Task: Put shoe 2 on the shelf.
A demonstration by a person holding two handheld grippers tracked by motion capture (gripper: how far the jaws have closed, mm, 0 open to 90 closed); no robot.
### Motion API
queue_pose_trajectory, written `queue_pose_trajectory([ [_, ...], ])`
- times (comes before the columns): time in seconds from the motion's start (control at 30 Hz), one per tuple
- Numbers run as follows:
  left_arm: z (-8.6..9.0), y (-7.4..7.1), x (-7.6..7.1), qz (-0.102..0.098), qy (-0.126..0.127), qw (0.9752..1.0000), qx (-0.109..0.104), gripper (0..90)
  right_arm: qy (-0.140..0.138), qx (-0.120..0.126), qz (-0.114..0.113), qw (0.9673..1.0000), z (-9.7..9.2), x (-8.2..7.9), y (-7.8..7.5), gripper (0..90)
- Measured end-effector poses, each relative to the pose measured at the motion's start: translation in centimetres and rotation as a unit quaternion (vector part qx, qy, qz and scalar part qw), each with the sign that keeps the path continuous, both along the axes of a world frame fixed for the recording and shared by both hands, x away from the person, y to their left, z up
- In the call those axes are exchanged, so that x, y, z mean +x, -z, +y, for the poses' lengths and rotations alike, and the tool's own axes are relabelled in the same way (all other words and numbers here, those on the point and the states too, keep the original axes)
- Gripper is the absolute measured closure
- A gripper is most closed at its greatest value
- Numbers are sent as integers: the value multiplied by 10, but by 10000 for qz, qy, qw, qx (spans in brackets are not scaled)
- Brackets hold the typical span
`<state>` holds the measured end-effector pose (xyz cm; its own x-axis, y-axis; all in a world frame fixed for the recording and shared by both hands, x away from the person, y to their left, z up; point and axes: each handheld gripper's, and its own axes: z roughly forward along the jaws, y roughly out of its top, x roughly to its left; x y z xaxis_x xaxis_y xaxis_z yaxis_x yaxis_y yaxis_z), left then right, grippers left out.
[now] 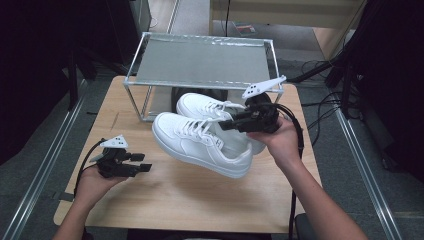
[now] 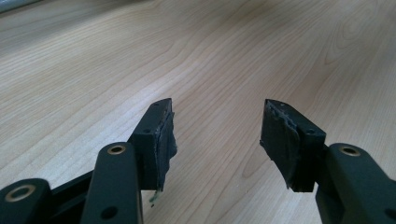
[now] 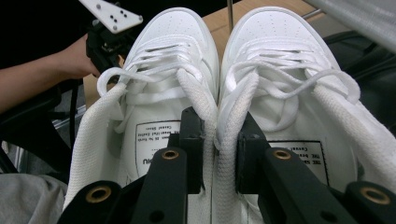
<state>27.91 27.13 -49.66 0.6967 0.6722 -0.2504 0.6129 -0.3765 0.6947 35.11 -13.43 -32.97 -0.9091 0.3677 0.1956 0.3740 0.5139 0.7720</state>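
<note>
Wood table [image 1: 190, 200], wire rack [image 1: 200, 62] | right gripper [image 3: 215, 140] clamps white sneakers [image 1: 205, 142] | left gripper [image 2: 217, 135] agape, empty

Right tongs [image 3: 215, 144] clamp inner collars of two white sneakers [image 3: 271, 93] pressed side by side.

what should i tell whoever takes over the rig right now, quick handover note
Right gripper: shut on the pair of white sneakers, one jaw inside each shoe, pinching the two inner collars together; the pair hangs tilted above the table.
Left gripper: open, nothing between its jaws, low over the table at the person's left.
Wire shelf rack: stands at the far edge, top shelf bare.
Done: both shoes gripped and lifted as one.
Left: probably to set the pair down, perhaps on the rack; the destination is a guess.
</note>
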Motion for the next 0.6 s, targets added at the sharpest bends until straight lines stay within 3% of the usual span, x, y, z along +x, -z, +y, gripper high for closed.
queue_pose_trajectory([
  [0.27,-1,0,-1,-16,-8,10000,-11,444,10,10,-42,10000,10,11,-30,782],
  [0.43,-1,0,0,-10,30,10000,-1,444,-30,10,82,10000,15,18,-44,784],
  [0.6,-3,1,0,19,47,10000,3,444,-19,4,-64,10000,22,16,-56,784],
])
